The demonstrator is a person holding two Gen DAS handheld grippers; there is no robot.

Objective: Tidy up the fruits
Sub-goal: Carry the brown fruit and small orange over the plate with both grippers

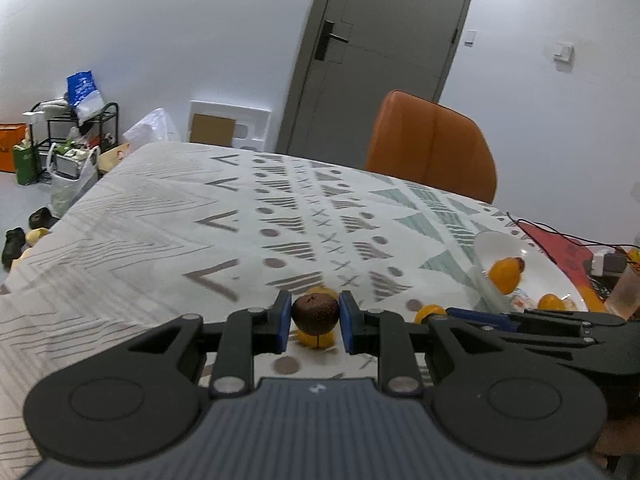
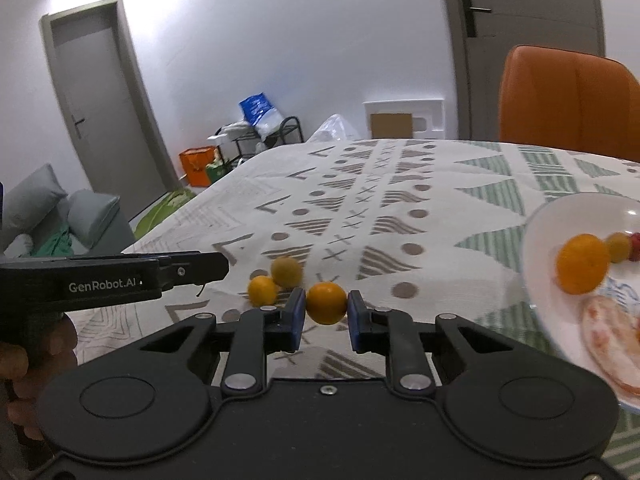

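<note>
Two grips at once: left gripper [image 1: 313, 322] clenched on a brown fruit [image 1: 315, 314], right gripper [image 2: 326, 317] pinching an orange [image 2: 326, 303] across its middle. Both look light, round, slip-prone, bruisable. Plate [image 2: 538, 240] sits right; two loose fruits near left.

The right gripper [image 2: 327, 314] clasps an orange [image 2: 326, 303] between its blue pads above the patterned tabletop [image 2: 400, 208]. Two more fruits [image 2: 276, 280] lie just beyond. The left gripper [image 2: 200, 266] reaches in from the left. A white plate [image 2: 536, 248] at right holds another orange [image 2: 583, 263].
</note>
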